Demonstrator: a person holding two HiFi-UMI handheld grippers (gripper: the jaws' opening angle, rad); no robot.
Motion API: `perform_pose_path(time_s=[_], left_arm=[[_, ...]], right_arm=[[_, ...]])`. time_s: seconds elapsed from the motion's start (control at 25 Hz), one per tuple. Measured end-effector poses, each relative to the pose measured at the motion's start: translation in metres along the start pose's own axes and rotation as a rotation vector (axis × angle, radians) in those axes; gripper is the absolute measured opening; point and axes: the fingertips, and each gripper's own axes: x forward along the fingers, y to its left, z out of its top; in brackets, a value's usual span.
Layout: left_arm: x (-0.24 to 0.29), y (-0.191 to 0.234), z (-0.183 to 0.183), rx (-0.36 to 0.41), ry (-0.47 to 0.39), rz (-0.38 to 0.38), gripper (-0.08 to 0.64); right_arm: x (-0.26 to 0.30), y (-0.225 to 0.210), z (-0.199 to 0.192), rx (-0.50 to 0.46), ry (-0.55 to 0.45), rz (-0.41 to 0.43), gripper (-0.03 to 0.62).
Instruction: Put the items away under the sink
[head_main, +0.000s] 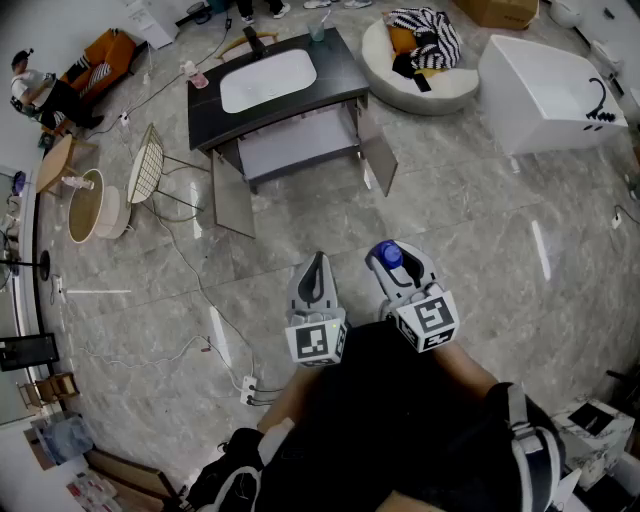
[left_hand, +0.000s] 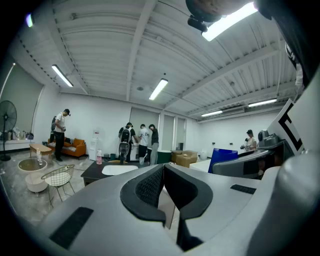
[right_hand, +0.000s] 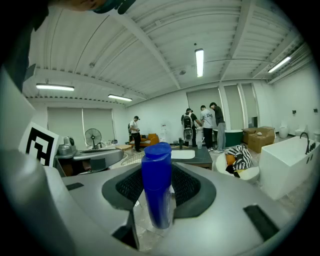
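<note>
In the head view the person stands on the floor (head_main: 480, 250), well apart from the sink (head_main: 268, 80) at the far side. Both doors (head_main: 232, 195) under the sink hang open, so the shelf (head_main: 295, 140) below is exposed. The right gripper (head_main: 398, 268) carries a blue bottle (head_main: 390, 254); the left gripper (head_main: 313, 280) is just beside it on the left. A cable (head_main: 195, 280) trails across the floor to the near left of the sink. Walking that way could snag a foot and jolt the load. The doors stick out toward the person, and a low reach could knock a jaw or the bottle against a door edge.

In the left gripper view the jaws are pressed together with nothing between them. The sink sits far ahead, with people standing behind it. Closed like this, that tool cannot steady anything if the bottle shifts.

In the right gripper view the jaws clamp the bottle upright, cap up, with the pads on its sides. Its plastic looks smooth and the body tall, so I judge it could pivot or slide in the grip when tipped toward the low shelf. Set down at a tilt, it would likely fall over.
</note>
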Motion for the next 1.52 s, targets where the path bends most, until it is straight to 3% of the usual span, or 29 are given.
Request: perform_pose_path(time_s=[0.52, 1.0, 1.2, 1.36, 1.52], left_arm=[[-0.003, 0.023, -0.005, 0.011, 0.005, -0.009, 0.017], [0.001, 0.085, -0.006, -0.031, 0.011, -0.063, 0.017], [0.004, 0.107, -0.014, 0.024, 0.038, -0.122, 0.017], [0.014, 0.120, -0.026, -0.020, 0.042, -0.120, 0.017], [0.039, 0.128, -0.010, -0.069, 0.022, -0.096, 0.017]], right_arm=[[0.016, 0.013, 0.002, 0.025, -0.013, -0.001, 0.153], [0.058, 0.042, 0.002, 0.046, -0.011, -0.079, 0.152], [0.077, 0.052, 0.001, 0.067, -0.007, -0.115, 0.152], [0.093, 0.049, 0.000, 0.073, 0.000, -0.117, 0.152], [0.116, 0.037, 0.007, 0.054, 0.003, -0.102, 0.152]])
